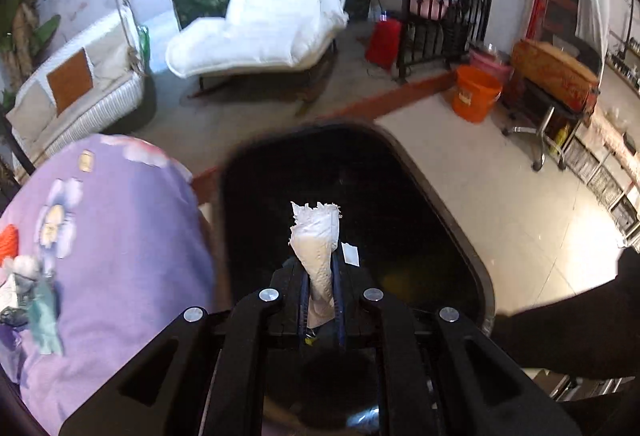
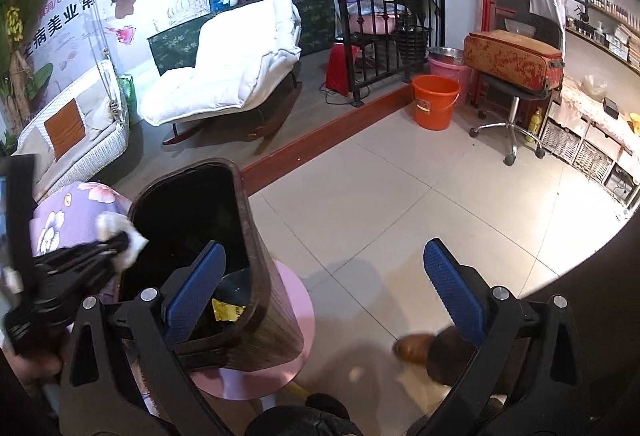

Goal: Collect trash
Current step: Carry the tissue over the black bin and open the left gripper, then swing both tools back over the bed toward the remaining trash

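Observation:
My left gripper (image 1: 320, 276) is shut on a crumpled white tissue (image 1: 318, 248), which sticks up from between the blue pads. It hangs over the dark mouth of a brown trash bin (image 1: 460, 236). In the right wrist view the same bin (image 2: 260, 276) stands on a pink round stool (image 2: 296, 316), with a yellow wrapper (image 2: 228, 310) and other trash inside. There the left gripper (image 2: 120, 244) holds the tissue (image 2: 128, 240) at the bin's left rim. My right gripper (image 2: 332, 300) is open and empty, its left finger over the bin's near edge.
A purple floral bedcover (image 1: 100, 256) lies left of the bin. Tiled floor (image 2: 400, 215) spreads to the right, with an orange bucket (image 2: 434, 101), a wheeled stool bearing a red case (image 2: 514, 59) and a white lounge chair (image 2: 240, 71) further back. A brown shoe (image 2: 414, 346) is near the right gripper.

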Motion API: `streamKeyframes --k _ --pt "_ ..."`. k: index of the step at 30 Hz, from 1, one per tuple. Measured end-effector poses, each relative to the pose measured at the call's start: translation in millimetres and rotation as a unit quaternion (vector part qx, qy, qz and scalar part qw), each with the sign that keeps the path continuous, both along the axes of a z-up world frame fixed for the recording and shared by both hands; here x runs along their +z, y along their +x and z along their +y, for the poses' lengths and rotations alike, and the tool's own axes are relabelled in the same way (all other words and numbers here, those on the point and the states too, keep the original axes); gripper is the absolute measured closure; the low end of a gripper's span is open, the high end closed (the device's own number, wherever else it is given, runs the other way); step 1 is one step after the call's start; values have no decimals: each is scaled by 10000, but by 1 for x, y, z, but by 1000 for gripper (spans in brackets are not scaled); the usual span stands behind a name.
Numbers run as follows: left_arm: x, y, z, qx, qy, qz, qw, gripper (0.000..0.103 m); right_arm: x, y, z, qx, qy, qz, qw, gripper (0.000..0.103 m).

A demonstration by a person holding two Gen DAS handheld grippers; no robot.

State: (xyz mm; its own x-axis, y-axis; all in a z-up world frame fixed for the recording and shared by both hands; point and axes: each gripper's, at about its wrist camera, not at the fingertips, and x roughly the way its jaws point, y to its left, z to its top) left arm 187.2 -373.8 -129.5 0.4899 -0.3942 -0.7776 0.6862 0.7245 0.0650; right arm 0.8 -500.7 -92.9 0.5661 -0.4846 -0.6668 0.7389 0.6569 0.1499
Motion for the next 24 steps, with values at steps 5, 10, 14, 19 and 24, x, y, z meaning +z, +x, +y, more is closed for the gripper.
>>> streamKeyframes --k 5,10,14,19,24 --pt "-22 7 -24 68 345 219 9991 92 -6 -3 -9 -16 62 19 10000 5" --pt "-38 12 -31 126 588 434 9972 92 -9 -4 -16 -30 103 24 9999 5" --pt "-46 16 -32 293 637 501 9963 54 -10 -3 -17 -10 134 35 9999 5" --pt "-49 21 -31 348 563 421 9969 21 -13 -2 -16 4 136 86 9999 5" --pt "-52 28 -36 396 609 528 9960 14 -11 -2 -16 20 107 107 9999 5"
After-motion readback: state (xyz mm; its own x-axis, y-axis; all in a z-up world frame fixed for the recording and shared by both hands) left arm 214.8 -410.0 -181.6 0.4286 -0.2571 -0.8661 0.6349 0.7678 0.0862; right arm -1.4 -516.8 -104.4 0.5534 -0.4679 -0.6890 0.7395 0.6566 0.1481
